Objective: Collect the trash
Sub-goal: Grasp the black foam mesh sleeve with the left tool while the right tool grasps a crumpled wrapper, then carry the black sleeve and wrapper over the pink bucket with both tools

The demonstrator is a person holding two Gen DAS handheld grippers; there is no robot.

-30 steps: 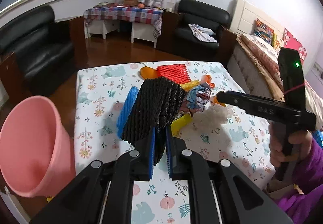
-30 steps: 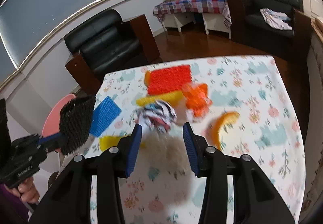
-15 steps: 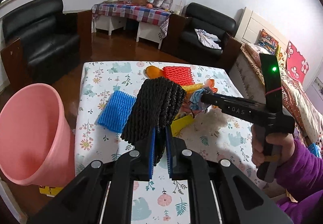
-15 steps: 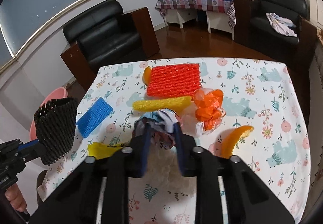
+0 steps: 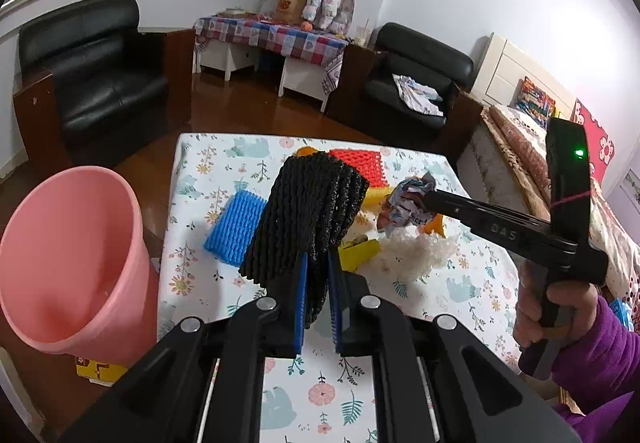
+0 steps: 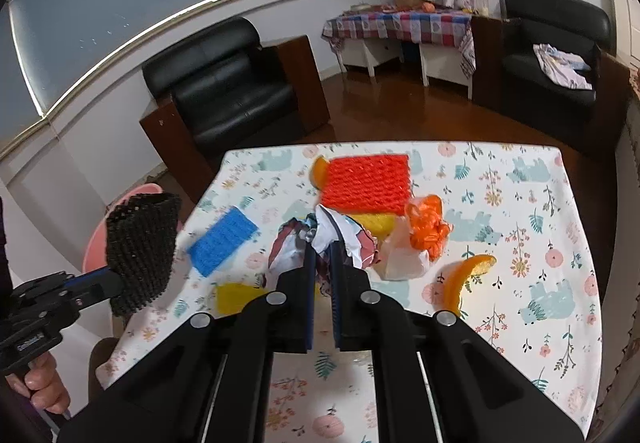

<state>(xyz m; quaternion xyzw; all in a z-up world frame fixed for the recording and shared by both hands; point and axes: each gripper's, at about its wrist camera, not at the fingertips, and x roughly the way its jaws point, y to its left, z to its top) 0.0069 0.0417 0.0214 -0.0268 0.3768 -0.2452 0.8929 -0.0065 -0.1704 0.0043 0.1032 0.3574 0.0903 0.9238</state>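
Observation:
My left gripper (image 5: 317, 267) is shut on a black foam net sleeve (image 5: 310, 211), held above the table's left part; it also shows in the right wrist view (image 6: 140, 247). A pink bin (image 5: 68, 263) stands left of the table. My right gripper (image 6: 321, 243) is shut on a crumpled printed wrapper (image 6: 320, 239), lifted above the table; the wrapper also shows in the left wrist view (image 5: 408, 199). On the floral tablecloth (image 6: 520, 243) lie a blue foam net (image 6: 222, 239), a red foam net (image 6: 368, 183), yellow foam pieces (image 6: 234, 297), an orange bow (image 6: 428, 229) and orange peel (image 6: 464, 279).
A white fluffy wad (image 5: 416, 255) lies on the table under the right gripper. Black armchairs (image 6: 228, 87) stand beyond the table. A yellow box (image 5: 98, 369) lies on the floor by the bin. A bed (image 5: 532, 147) is on the right.
My right gripper closed on the crumpled wrapper and lifted it off the table. My left gripper, still holding the black sleeve, drew back so the pink bin shows more fully.

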